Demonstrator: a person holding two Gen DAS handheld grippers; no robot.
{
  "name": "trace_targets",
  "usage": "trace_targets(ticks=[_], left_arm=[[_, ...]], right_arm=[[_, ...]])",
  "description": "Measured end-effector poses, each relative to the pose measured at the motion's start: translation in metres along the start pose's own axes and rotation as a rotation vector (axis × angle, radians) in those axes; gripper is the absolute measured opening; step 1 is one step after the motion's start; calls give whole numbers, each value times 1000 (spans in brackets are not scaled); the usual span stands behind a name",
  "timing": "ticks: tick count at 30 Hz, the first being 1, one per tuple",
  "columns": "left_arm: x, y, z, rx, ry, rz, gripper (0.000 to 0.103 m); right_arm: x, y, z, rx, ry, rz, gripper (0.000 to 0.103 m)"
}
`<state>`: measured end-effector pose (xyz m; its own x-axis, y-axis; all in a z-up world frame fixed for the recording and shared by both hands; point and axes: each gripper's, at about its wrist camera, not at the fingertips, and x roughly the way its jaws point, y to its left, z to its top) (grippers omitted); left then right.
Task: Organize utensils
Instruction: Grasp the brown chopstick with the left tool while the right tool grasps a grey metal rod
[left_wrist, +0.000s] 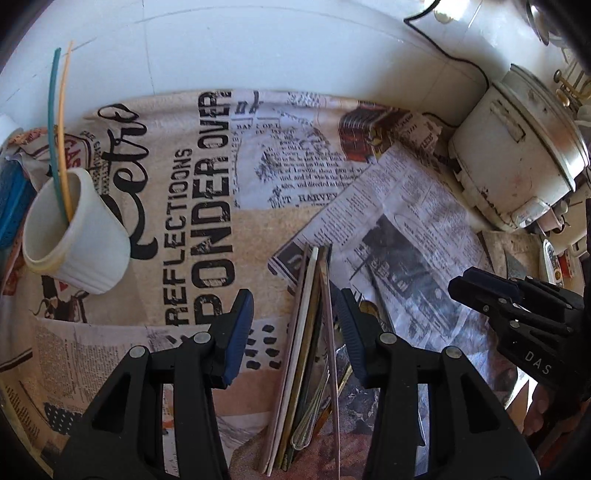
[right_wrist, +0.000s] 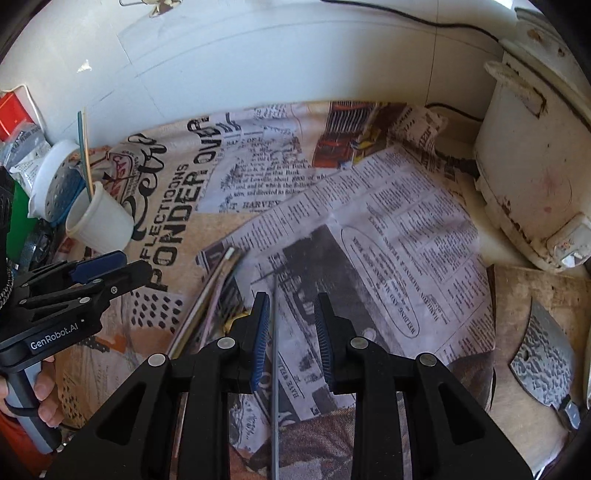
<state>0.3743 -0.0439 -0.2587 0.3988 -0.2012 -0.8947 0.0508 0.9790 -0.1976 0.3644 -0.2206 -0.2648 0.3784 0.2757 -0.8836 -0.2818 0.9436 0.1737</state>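
Printed tablecloth (left_wrist: 207, 229) reading "PONDER OVER", left gripper (right_wrist: 107, 271) marked "GenRobot.AI"

1. This is a home kitchen: a worn white rice cooker (right_wrist: 532, 162) stands at the right on the worktop (right_wrist: 476, 236), its black cord (left_wrist: 447, 48) trailing along the white wall.
2. A cleaver (right_wrist: 546, 354) lies on a wooden cutting board (right_wrist: 517, 424).
3. A newspaper-print cloth (left_wrist: 207, 206) covers the surface, with a white cup (left_wrist: 81, 240) and a pile of chopsticks (left_wrist: 306, 339) on it.
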Motion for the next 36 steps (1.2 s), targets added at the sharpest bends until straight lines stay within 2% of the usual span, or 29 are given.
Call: trace_targets(ticks=[8,9,11,17,23,30,33,36], left_arm=[[41,-12,-21,1,127,-27,46],[43,-13,-22,2,134,-31,45],[48,-16,-23,8,147,-39,34],[58,-20,-22,5,182,-86,14],[67,-22,-16,-4,202,-83,13],[78,-24,-11,-10,218,-84,13],[80,-22,-9,-13,217,-76,5],[80,-20,-9,-11,220,-84,5]], right_arm=[[35,-4,-28,14,145,105,23],[39,-3,-31,11,158,110,23],[44,-1,-35,3,175,111,23],[50,5,-43,-33,205,117,23],[51,12,-45,-61,192,99,21],[57,11,-37,-90,178,89,7],[59,6,-36,-60,182,115,6],[59,6,-35,-47,182,116,5]])
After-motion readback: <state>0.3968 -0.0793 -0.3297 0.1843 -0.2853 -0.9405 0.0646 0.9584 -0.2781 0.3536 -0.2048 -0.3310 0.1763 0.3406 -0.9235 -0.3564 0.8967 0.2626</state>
